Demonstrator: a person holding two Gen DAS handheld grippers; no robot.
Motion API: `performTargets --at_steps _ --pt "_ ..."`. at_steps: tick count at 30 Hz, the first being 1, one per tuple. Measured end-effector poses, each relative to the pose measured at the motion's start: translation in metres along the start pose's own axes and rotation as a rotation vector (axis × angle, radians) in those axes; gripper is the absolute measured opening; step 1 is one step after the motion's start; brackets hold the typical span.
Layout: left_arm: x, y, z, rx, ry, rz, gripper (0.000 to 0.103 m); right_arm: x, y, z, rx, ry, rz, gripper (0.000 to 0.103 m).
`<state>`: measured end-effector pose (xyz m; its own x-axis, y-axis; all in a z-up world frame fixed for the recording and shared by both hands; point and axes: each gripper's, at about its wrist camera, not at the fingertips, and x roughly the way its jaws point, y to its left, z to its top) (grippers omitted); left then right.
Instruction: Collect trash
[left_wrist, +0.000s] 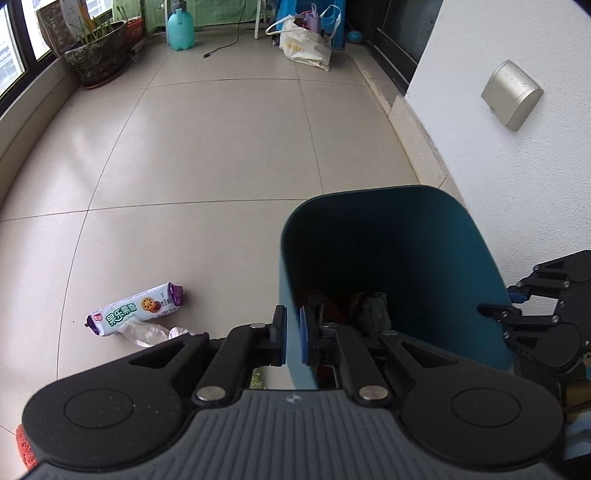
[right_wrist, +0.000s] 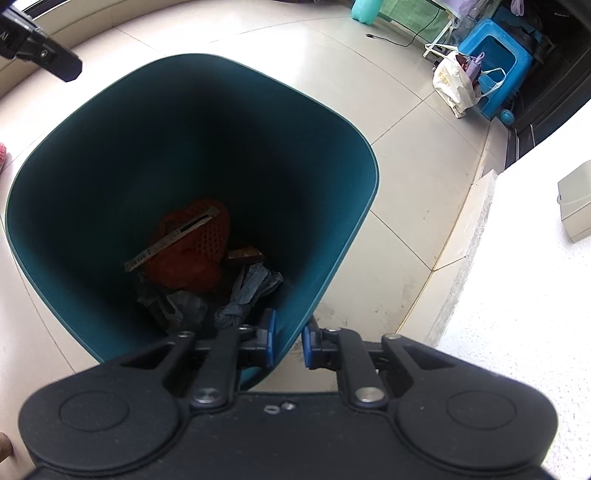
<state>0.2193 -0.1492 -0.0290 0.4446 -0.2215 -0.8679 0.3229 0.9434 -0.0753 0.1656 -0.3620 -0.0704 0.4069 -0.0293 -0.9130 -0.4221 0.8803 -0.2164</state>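
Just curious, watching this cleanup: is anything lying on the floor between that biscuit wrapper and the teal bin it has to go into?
Nothing visible. Only bare tile lies between the biscuit wrapper and the bin; a crumpled clear plastic piece lies beside the wrapper, on its near side.

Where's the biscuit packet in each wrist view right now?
Left wrist: biscuit packet lies on the floor at lower left, left of the teal bin.
Right wrist: not in view.
Shared landmark: the teal bin, which fills the left and centre of the right wrist view.

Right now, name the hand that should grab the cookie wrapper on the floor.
Left. The left gripper is shut and empty, near the cookie wrapper; the right gripper clamps the bin wall.
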Motion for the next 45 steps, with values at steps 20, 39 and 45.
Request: performTargets --at_steps 20,39,45 --pt "0.1 0.09 -0.077 -0.118 0.163 0.043 0.022 -0.001 0.017 0.011 -0.02 0.034 -0.033 0.014" --pt "0.206 0.087 -0.104 -0.043 0.173 0.017 0.081 0.001 0.022 0.009 -0.049 0.043 -0.042 0.016" --pt "0.242 0.084 -0.116 -0.007 0.23 -0.032 0.082 0.002 0.027 0.009 -0.083 0.052 -0.056 0.018"
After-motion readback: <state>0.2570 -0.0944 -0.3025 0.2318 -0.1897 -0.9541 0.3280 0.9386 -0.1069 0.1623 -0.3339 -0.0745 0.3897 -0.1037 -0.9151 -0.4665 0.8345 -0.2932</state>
